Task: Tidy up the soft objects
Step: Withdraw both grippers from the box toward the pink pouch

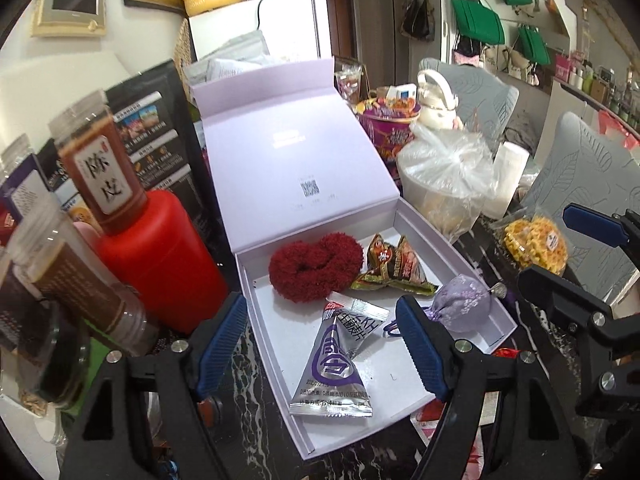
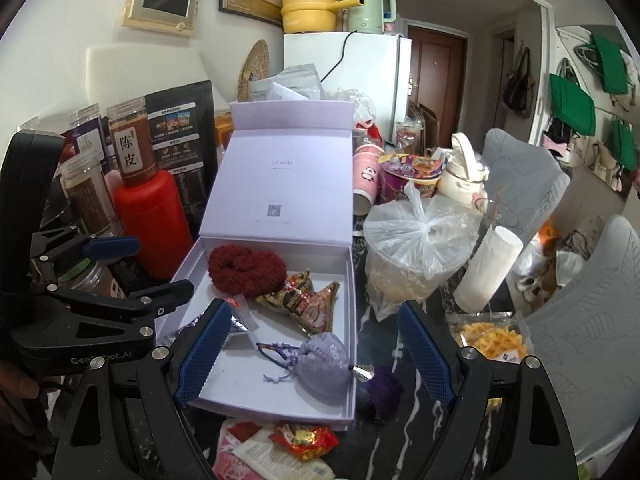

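Left tongs [image 1: 322, 348] and right tongs [image 2: 316, 350] gape, empty, above white box [image 2: 352, 276]. Jar label [image 2: 126, 151] reads "陈皮"; "GenRobot.AI" printed on the left tool.

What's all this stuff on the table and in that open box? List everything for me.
open box: one, pale lilac, table centre, lid propped up
fuzzy scrunchie: one, dark red, back of box
snack packet: one, brown-gold, box middle
silver sachet: one, silver-purple, front of box
sachet pouch: one, lavender, box's right edge, tassel hanging outside
red canister: one, left of box
spice jars: several, brown contents, left
plastic bag: one, clear, right of box
paper roll: one, white, far right
waffle pack: one, yellow, right
left claw: one, black with blue pads, open, empty
right claw: one, same colours, open, empty
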### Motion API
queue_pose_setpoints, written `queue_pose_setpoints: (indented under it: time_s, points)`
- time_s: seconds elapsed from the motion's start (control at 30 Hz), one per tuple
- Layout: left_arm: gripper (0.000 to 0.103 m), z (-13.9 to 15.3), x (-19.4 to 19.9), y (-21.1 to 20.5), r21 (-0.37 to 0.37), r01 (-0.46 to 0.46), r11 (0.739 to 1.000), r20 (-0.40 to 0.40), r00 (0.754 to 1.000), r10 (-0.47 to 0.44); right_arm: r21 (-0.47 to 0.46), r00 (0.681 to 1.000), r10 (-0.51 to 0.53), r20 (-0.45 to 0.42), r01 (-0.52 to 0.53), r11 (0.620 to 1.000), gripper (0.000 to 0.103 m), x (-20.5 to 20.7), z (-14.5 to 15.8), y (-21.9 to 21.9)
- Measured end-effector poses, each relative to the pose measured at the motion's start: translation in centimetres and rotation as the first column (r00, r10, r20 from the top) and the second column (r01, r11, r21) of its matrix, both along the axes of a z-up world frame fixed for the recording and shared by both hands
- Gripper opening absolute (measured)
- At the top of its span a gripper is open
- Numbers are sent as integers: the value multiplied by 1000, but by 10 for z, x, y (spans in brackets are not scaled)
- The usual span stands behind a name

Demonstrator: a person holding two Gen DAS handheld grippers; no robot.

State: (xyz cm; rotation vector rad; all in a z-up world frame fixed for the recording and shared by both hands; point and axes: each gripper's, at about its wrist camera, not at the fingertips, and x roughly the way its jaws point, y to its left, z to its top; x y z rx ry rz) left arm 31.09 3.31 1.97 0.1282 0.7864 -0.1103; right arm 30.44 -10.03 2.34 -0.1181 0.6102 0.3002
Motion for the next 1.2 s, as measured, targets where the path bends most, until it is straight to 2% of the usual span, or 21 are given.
queue_pose_setpoints:
  time_s: [0.27,0.6,0.9,1.2]
  points:
    - [77,38,-36,4,-22,2,1000,92,996,0,4,997,-18,75,17,1000,88,-36,31,-4]
    - [77,66,-87,2,-29,20,999,163,987,-15,-6,989,-34,143,36,999,88,-87,52,-8]
    - [78,73,-126,-7,-41,49,998,181,983,-41,-3,986,-55,156,56,998,89,-128,56,-18]
    - [79,56,-151,-14,-47,67,997,151,987,-59,-4,986,-70,149,72,997,89,-156,46,-24]
